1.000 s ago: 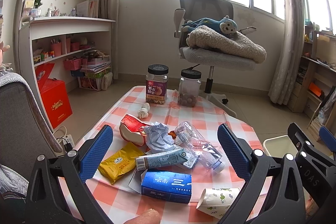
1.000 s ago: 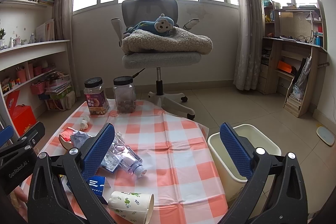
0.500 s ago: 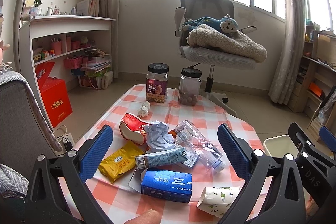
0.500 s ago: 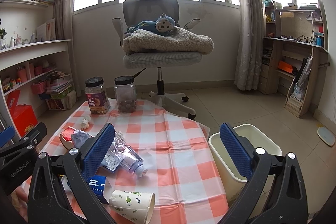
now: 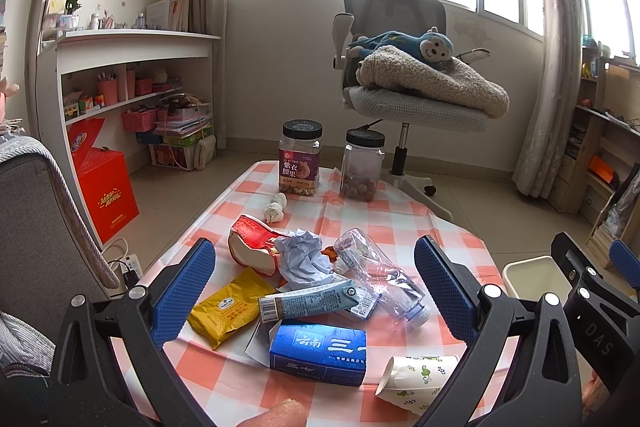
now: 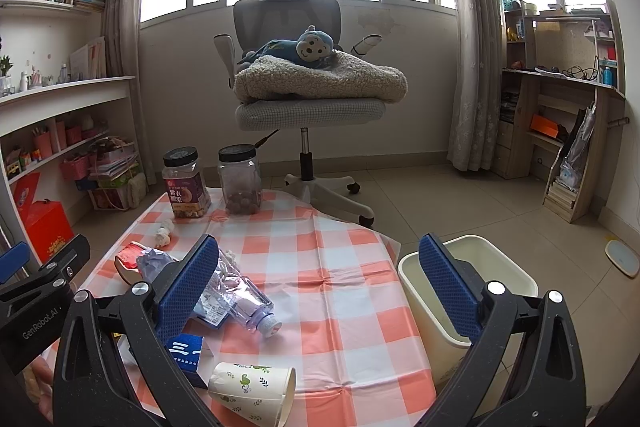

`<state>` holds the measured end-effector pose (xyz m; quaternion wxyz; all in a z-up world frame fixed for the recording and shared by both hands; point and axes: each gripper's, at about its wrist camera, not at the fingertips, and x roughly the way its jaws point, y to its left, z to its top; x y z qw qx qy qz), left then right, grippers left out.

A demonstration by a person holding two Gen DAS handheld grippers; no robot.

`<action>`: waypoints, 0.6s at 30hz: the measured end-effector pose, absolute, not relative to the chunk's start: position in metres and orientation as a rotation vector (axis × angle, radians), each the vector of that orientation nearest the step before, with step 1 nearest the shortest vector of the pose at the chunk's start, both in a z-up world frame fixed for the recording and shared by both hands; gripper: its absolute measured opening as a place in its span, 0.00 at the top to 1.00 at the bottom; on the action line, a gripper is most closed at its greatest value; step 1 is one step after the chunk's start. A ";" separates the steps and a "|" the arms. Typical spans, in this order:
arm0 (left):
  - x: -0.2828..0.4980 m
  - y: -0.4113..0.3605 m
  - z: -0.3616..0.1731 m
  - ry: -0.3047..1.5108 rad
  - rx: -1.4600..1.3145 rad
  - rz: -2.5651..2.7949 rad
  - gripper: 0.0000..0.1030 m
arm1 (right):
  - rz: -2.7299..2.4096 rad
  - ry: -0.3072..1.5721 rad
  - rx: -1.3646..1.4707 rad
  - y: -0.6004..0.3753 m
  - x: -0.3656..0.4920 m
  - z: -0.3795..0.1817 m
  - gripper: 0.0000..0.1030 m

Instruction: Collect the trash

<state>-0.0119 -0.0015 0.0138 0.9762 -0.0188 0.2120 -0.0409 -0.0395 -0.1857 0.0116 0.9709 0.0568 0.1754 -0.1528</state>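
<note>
A chair (image 6: 304, 79) stands by the window with a blanket (image 6: 320, 77) and a toy monkey (image 6: 308, 47) on its seat. In front of it, a table (image 6: 340, 267) under a checked orange-and-white cloth carries the trash. A cream bin (image 6: 448, 291) sits on the floor just beside the table's right edge.

The left gripper (image 5: 316, 291) is spread wide, holding nothing, hovering above the near end of the table over the pile. The right gripper (image 6: 320, 287) is likewise wide apart and empty, its left finger over the bottle, its right finger over the bin.

Two black-lidded jars (image 5: 301, 157) stand upright side by side at the far end. Nearer lie a crushed clear bottle (image 5: 380, 277) on its side, a blue box (image 5: 318, 353), a red package (image 5: 254, 245), a crumpled pale-blue paper (image 5: 304, 259) touching the red package and the bottle, a yellow packet (image 5: 228, 307), a tube (image 5: 308, 301) lying between paper and box, and a paper cup (image 5: 416, 377) tipped on its side at the near edge just right of the box. A small white wad (image 5: 276, 207) lies apart, near the labelled jar
</note>
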 end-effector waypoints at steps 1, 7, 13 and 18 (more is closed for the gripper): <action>-0.013 0.001 0.012 0.429 -0.039 -0.082 0.06 | -0.309 0.354 0.114 -0.186 -0.040 0.012 0.07; -0.012 0.000 0.012 0.429 -0.039 -0.083 0.06 | -0.305 0.360 0.108 -0.181 -0.039 0.011 0.07; 0.001 0.002 0.004 0.496 -0.035 -0.103 0.06 | -0.273 0.426 0.119 -0.175 -0.026 0.012 0.07; 0.033 0.014 0.003 0.618 -0.090 -0.127 0.06 | -0.247 0.536 0.152 -0.186 0.001 0.016 0.07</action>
